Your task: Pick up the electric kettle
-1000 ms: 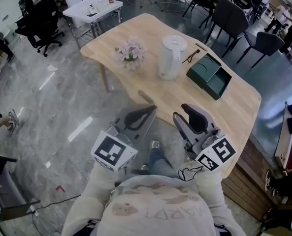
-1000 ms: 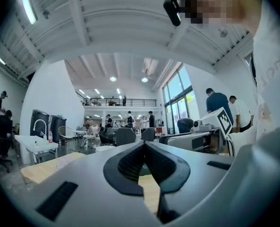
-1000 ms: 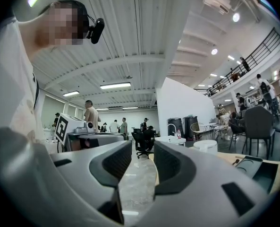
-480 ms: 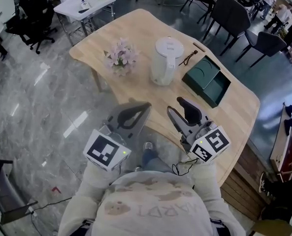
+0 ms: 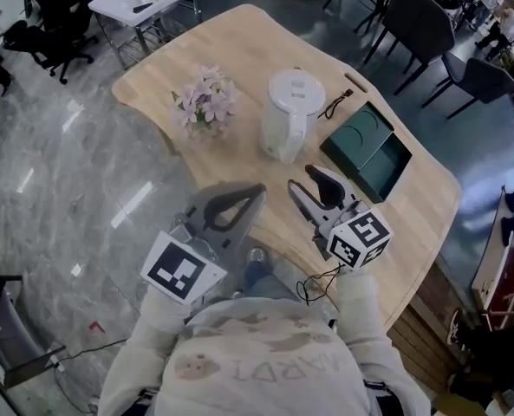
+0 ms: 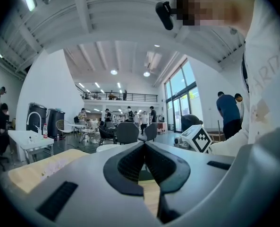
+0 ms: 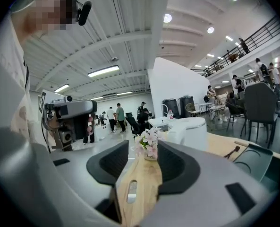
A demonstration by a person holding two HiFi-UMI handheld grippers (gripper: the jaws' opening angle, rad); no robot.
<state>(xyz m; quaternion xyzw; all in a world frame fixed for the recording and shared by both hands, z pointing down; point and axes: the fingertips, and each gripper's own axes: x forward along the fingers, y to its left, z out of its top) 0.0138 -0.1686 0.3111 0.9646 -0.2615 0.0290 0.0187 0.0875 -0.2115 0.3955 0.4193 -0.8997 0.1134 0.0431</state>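
The white electric kettle (image 5: 289, 115) stands upright on the wooden table (image 5: 239, 50) between pink flowers (image 5: 203, 102) and a green box (image 5: 367, 150) — the right gripper (image 5: 307, 180), near but apart from it, is spreading its empty jaws, while the left gripper (image 5: 257, 193) seems closed, tips together.

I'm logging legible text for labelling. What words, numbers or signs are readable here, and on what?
"ARD": part of the print on the sweatshirt, seen upside down; its other letters are unclear.
Marker cubes: black-and-white square patterns, no words.
Kettle: no print visible.
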